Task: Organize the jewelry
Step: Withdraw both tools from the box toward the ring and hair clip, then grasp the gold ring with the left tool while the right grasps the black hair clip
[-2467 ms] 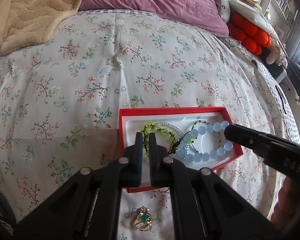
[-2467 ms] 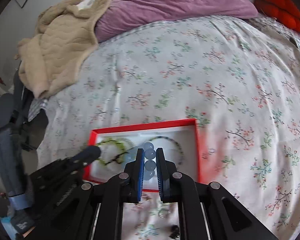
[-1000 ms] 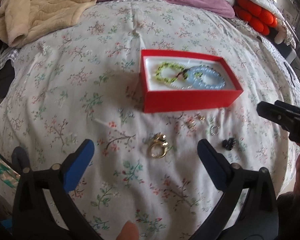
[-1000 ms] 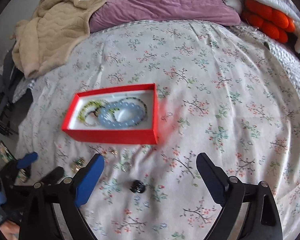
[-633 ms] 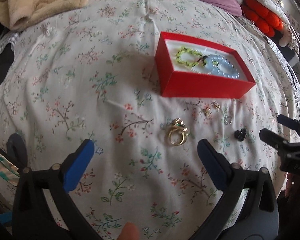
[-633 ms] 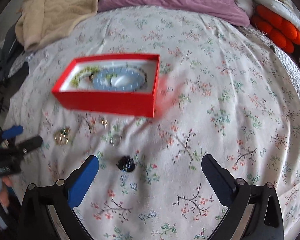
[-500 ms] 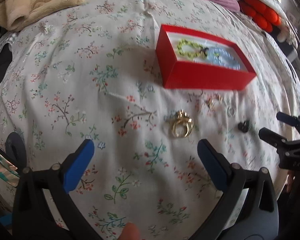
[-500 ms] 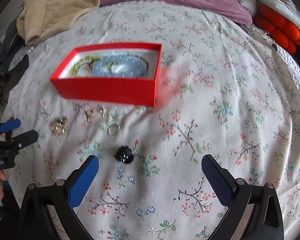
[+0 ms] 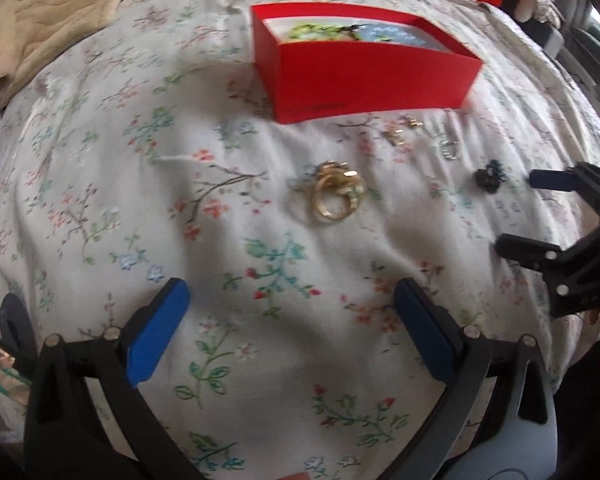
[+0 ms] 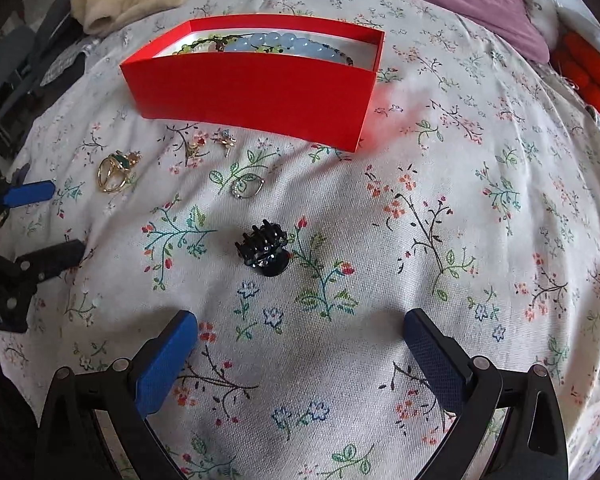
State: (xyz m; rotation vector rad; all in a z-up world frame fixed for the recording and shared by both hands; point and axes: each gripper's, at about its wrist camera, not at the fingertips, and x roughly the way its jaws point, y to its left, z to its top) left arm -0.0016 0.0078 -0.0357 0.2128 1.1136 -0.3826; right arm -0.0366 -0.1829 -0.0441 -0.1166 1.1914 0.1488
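Done: bead bracelets (image 10: 276,46) already lie inside the red box (image 10: 252,92).
Left: gold rings (image 9: 336,196), small earrings (image 10: 210,144), silver ring (image 10: 246,188) and black hair claw (image 10: 266,252) lie on the bed (image 10: 460,240).
Left gripper (image 9: 292,328): jaws wide apart, empty; gold rings ahead, near.
Right gripper (image 10: 300,364): jaws wide apart, empty; hair claw just ahead, slightly left.
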